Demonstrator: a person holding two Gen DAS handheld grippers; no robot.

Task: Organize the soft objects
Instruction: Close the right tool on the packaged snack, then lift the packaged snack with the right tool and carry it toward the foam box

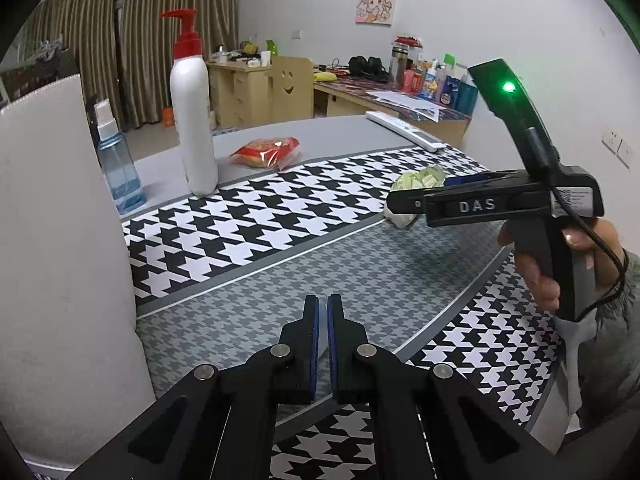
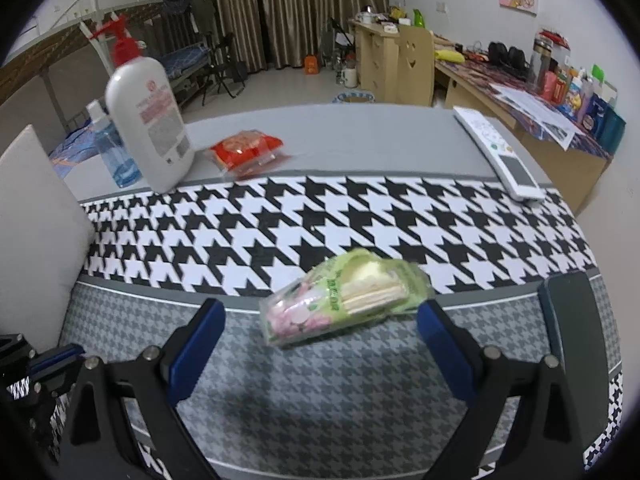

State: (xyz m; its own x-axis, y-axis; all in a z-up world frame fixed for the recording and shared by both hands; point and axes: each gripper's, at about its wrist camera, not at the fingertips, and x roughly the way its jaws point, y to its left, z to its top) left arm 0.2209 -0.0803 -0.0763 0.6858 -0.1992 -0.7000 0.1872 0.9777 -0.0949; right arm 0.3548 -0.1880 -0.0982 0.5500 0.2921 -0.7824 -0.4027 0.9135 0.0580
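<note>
A soft green-wrapped snack pack [image 2: 344,296] lies on the houndstooth cloth just ahead of my right gripper [image 2: 320,316], which is open, its blue pads on either side of the pack and apart from it. In the left wrist view the same pack [image 1: 416,184] shows partly hidden behind the right gripper [image 1: 400,200]. A red snack bag [image 1: 266,153] lies on the grey table further back; it also shows in the right wrist view [image 2: 246,151]. My left gripper [image 1: 323,320] is shut and empty, low over the grey patterned cloth.
A white pump bottle [image 1: 194,120] and a blue spray bottle [image 1: 118,164] stand at the back left. A white board [image 1: 60,240] stands at the left. A white remote [image 2: 500,152] lies at the back right. Cluttered desks [image 2: 520,92] stand beyond the table.
</note>
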